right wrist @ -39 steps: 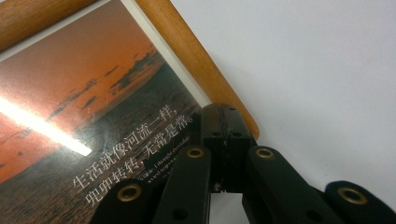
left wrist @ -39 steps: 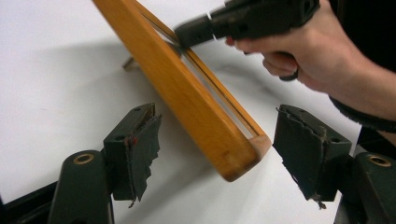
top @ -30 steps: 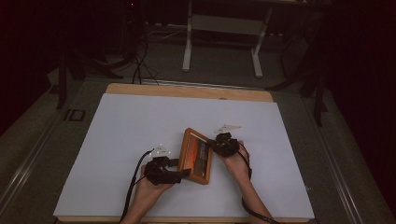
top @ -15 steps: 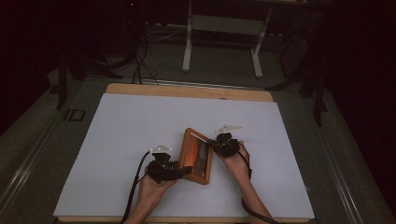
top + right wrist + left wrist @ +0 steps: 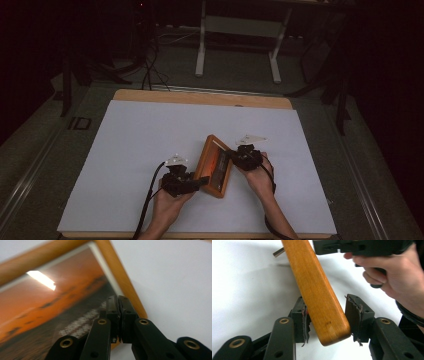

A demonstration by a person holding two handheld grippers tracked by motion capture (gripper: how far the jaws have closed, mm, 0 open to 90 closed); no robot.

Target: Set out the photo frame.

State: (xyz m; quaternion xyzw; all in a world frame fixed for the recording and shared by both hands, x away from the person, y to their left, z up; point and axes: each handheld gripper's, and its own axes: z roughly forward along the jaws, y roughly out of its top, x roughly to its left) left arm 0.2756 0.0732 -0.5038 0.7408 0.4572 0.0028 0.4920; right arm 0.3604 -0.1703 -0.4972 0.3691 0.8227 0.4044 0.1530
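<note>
Plainly unlabelled, wooden picture frame (image 5: pixel 214 165) between left tool (image 5: pixel 199 183) and right tool (image 5: pixel 233 157).

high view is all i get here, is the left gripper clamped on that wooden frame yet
Observer: No. The left gripper is open, its jaws straddling one edge of the wooden frame, with a gap at one pad.
Operator: and the right one
Observer: The right gripper is shut, with its tips over the glass beside the frame's rail. I cannot tell whether they touch.
Operator: whats in the frame
Observer: An orange, sunset-like photo.
</note>
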